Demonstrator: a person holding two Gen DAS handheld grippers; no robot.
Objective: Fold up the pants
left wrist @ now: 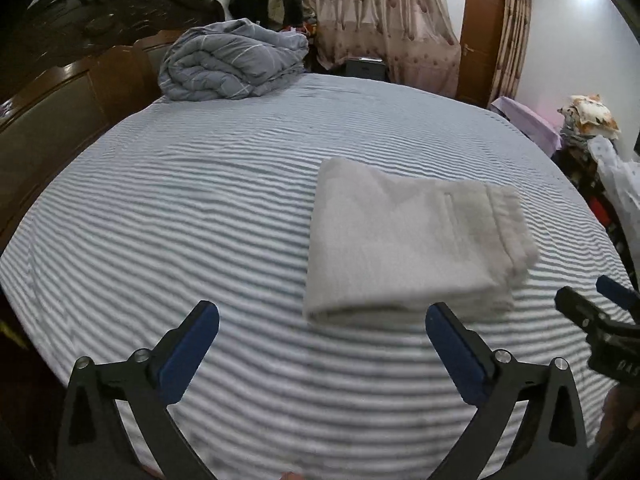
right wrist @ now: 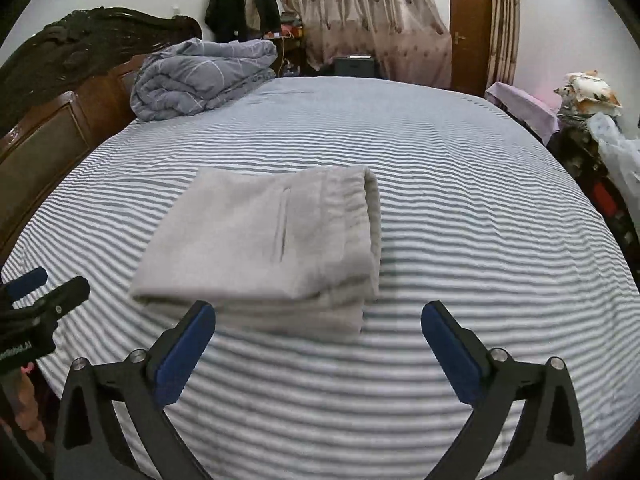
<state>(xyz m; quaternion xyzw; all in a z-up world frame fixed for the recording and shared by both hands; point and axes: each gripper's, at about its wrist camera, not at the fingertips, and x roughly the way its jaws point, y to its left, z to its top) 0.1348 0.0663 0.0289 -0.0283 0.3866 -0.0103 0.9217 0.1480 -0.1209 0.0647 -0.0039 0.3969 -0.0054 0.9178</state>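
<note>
The right claw is cut by the left view's edge — under-layers of the folded pants stay hidden.

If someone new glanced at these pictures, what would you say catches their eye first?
Probably the pale grey pants, folded into a neat stack in the middle of the striped bedsheet. Next, the open left gripper and right gripper, both empty, just short of it. Behind, a bundled grey duvet lies by the dark headboard.

A home bedroom: striped bed, carved headboard, curtains.
</note>
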